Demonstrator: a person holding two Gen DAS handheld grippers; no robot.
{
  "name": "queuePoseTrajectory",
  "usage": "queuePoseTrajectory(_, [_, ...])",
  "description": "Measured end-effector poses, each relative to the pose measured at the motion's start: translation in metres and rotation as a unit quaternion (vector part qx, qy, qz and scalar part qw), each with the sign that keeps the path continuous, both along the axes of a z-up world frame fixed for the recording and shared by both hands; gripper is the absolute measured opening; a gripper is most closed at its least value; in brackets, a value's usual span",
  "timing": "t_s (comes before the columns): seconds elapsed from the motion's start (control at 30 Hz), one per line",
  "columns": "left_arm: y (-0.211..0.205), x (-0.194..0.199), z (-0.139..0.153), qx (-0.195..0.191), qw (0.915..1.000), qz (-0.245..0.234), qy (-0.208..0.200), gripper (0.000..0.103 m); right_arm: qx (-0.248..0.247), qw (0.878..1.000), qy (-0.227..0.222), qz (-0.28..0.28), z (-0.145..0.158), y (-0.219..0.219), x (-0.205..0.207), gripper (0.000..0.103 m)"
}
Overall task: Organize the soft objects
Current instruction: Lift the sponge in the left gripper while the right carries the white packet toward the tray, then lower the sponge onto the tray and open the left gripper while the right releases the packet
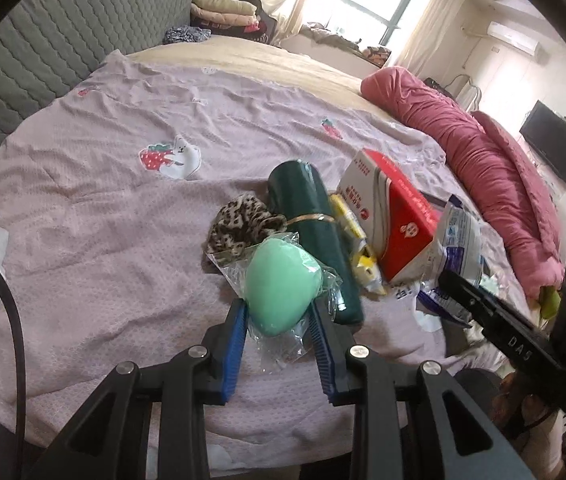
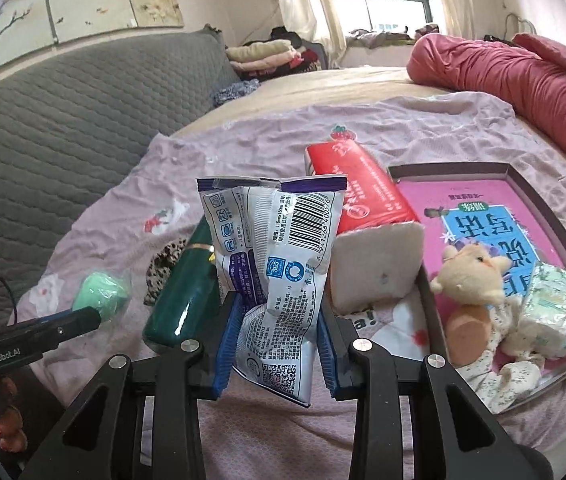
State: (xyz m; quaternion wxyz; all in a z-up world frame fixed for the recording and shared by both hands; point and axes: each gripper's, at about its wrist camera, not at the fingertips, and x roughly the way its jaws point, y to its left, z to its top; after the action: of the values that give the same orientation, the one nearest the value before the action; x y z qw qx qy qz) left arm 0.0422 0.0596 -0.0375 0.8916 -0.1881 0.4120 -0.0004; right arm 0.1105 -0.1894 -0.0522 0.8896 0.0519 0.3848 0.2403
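In the left wrist view my left gripper (image 1: pixel 277 306) is shut on a mint-green sponge (image 1: pixel 279 288) in clear plastic wrap, held just above the pink bedsheet (image 1: pixel 103 208). In the right wrist view my right gripper (image 2: pixel 279 304) is shut on a white and blue packet (image 2: pixel 279 248), which stands upright between the blue pads. The right wrist view also has the left gripper (image 2: pixel 95 316) at its left edge, with the sponge (image 2: pixel 101 294) at its tip. At the right of the left wrist view the right gripper (image 1: pixel 453 284) holds the packet (image 1: pixel 457 236).
On the sheet lie a dark green case (image 1: pixel 311 232), a leopard-print scrunchie (image 1: pixel 239 224), a yellow tube (image 1: pixel 353 224) and a red tissue pack (image 2: pixel 363 208). A box tray (image 2: pixel 523 176) to the right holds a pink book, a plush toy (image 2: pixel 479 280) and a tissue packet (image 2: pixel 549 304). A rolled pink duvet (image 1: pixel 483 160) lies behind.
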Motion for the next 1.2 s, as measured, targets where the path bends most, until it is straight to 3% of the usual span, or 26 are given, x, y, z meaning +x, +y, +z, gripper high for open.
queuePoseTrajectory(0.4, [-0.054,0.008,0.033,0.036,0.9987,-0.028,-0.022,0.032,0.04,0.998,-0.022,-0.031,0.021,-0.037,-0.005,0.036])
queuePoseTrajectory(1.0, [-0.157,0.042,0.063,0.048,0.992,-0.109,-0.043,0.032,0.033,0.989,-0.091,-0.11,0.05,-0.103,-0.01,0.036])
queuePoseTrajectory(1.2, [-0.18,0.052,0.063,0.055,0.9892,-0.128,-0.044,0.032,0.04,0.986,-0.091,-0.135,0.05,-0.124,-0.007,0.036])
